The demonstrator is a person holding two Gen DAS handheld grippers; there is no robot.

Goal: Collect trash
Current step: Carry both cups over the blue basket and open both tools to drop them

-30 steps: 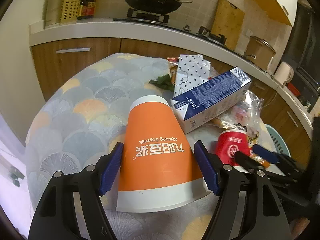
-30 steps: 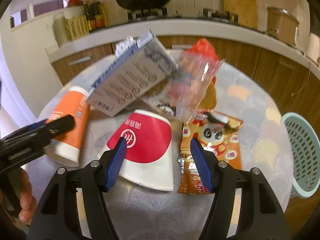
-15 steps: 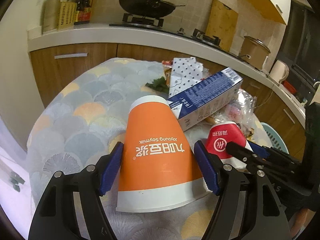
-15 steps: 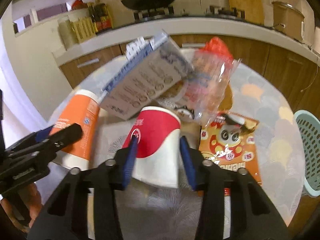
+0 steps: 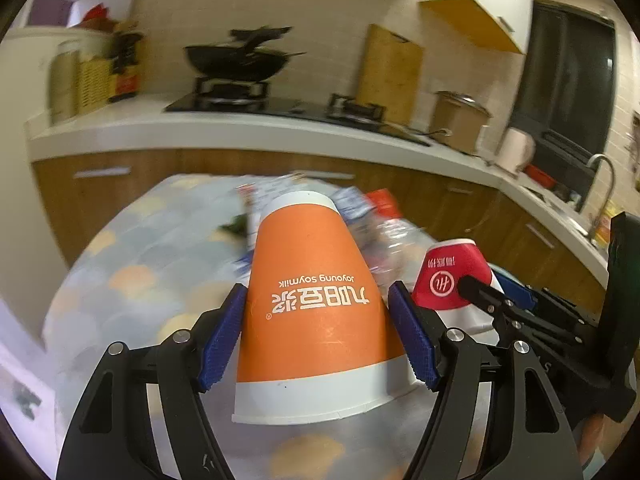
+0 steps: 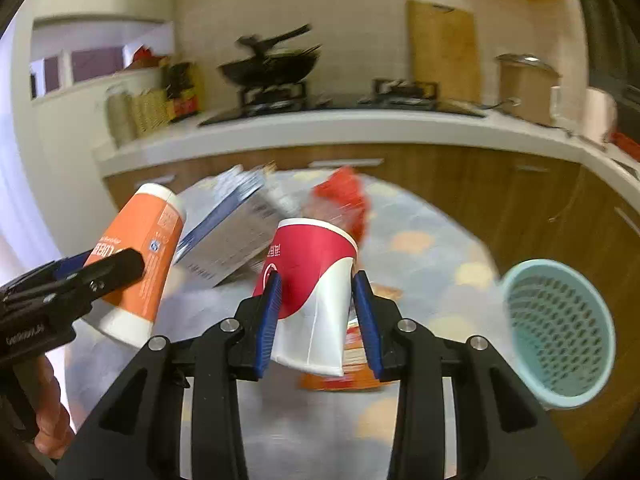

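Now, left gripper (image 5: 316,336): fingers clamped on the orange cup (image 5: 316,304), upside down.
Right gripper (image 6: 318,316): fingers clamped on the red cup (image 6: 310,280), tilted above the tabletop (image 6: 420,248).
Basket (image 6: 560,332): right, at tabletop edge.

A blue box (image 6: 236,228) and a red wrapper (image 6: 344,196) are sitting behind both cups. The table (image 6: 424,240) beside the green basket (image 6: 560,332) is lying open.
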